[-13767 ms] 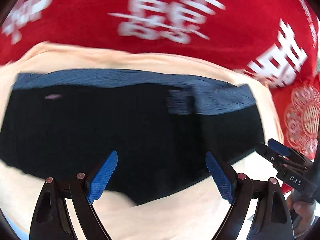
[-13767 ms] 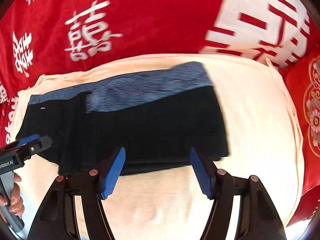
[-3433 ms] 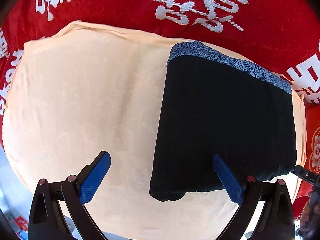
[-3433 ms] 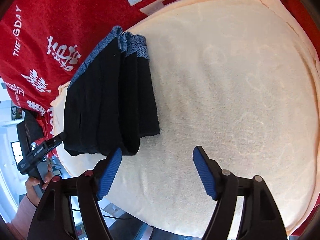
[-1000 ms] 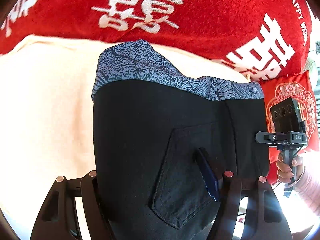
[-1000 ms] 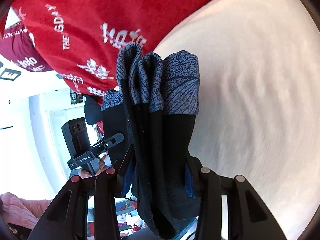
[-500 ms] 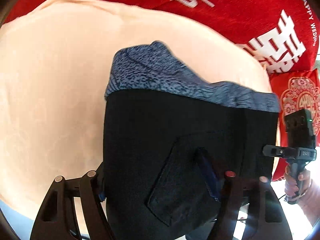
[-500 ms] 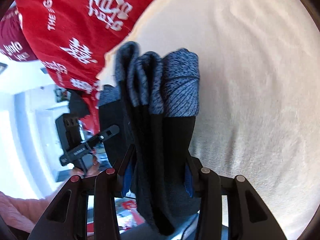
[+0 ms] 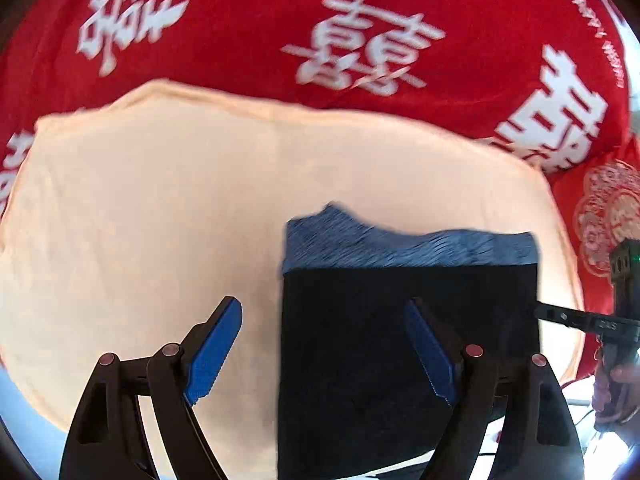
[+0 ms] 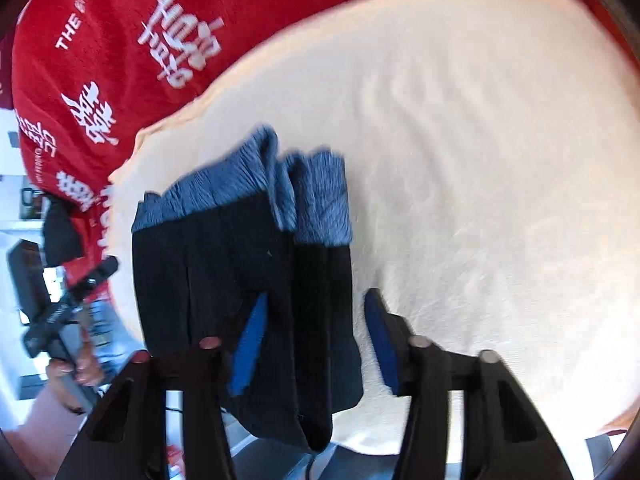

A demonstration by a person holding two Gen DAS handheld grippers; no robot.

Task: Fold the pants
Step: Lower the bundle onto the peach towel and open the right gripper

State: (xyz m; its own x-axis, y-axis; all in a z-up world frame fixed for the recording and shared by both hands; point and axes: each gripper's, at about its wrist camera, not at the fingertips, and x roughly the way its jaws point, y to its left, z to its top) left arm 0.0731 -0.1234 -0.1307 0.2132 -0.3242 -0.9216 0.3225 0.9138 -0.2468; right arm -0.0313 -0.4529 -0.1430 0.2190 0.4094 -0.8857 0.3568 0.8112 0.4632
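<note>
the folded pants [image 9: 408,320] lie on the cream towel [image 9: 140,220], waistband pointing away from both tools. the left gripper [image 9: 320,352] is spread wide, the bundle's left edge between its fingers. the right gripper [image 10: 316,344], also parted, straddles the bundle's right edge and looks nearer.

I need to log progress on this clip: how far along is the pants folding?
Nearly done, it seems. The pants already form a compact rectangular stack, patterned waistband at one end, on the cream towel. Nothing is in hand: the left gripper and right gripper both stand open. At most a final tidy and pulling away remain.
</note>
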